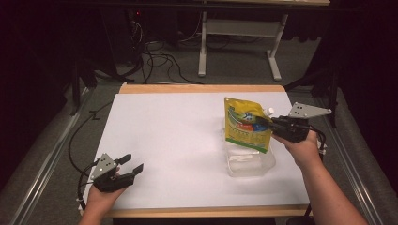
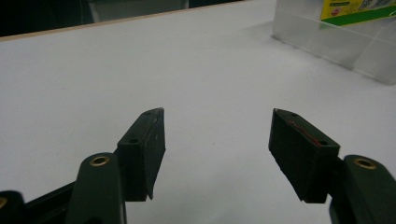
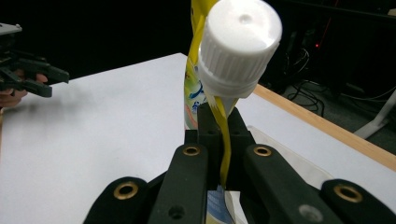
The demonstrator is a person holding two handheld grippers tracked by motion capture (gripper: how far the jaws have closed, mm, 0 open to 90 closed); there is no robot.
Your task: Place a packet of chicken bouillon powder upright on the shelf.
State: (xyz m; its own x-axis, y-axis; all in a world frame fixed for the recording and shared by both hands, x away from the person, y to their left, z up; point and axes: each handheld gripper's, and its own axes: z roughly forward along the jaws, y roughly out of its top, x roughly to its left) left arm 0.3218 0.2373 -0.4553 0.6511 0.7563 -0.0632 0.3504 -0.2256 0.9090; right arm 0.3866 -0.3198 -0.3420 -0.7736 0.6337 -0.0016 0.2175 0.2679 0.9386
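Pouch (image 1: 246, 125) hangs at three o'clock over the clear container (image 1: 248, 161), our right gripper (image 1: 272, 124) clenched on its edge below the cap (image 3: 240, 42). Our left gripper (image 1: 126, 168) rests agape at seven o'clock; bare table (image 1: 173, 140) between.

A: Where does the high view sit?

B: Above the person's side, facing forward and down over the whole table (image 1: 178, 140).

A: And the left gripper view?

B: Low and close over the tabletop, aimed toward the clear container (image 2: 345, 46).

A: The right gripper view?

B: Very near the yellow pouch (image 3: 198, 93), facing across the table toward the left claw (image 3: 44, 81), which the high view shares.
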